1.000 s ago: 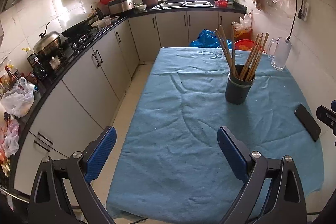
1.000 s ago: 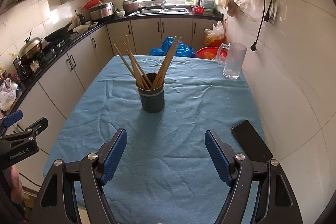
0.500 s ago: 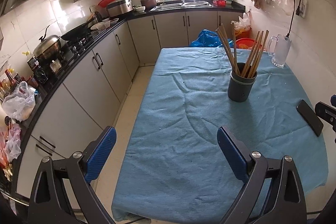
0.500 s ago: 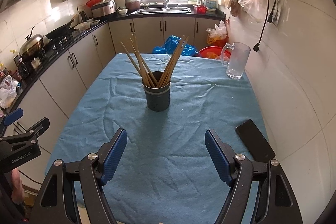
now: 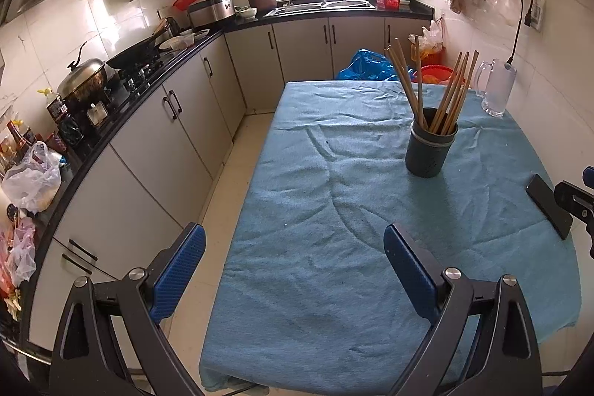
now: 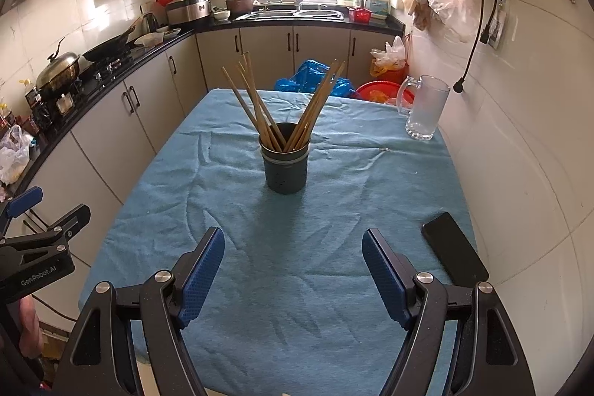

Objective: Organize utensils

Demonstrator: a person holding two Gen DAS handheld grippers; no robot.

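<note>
The cup (image 6: 286, 166) stands mid-worktop, dead ahead and far of the right gripper (image 6: 293, 271), chopsticks (image 6: 274, 110) fanning upward. From the left gripper (image 5: 293, 270) it lies far-right, so the right is better lined up. Both grippers are spread, empty.

A dark round utensil holder (image 6: 286, 169) stands upright on the blue tablecloth (image 6: 297, 247), near its middle. Wooden chopsticks (image 6: 260, 106) stand in it, fanned in two bunches, one leaning left, one right, tips rising well above the holder's rim.
</note>
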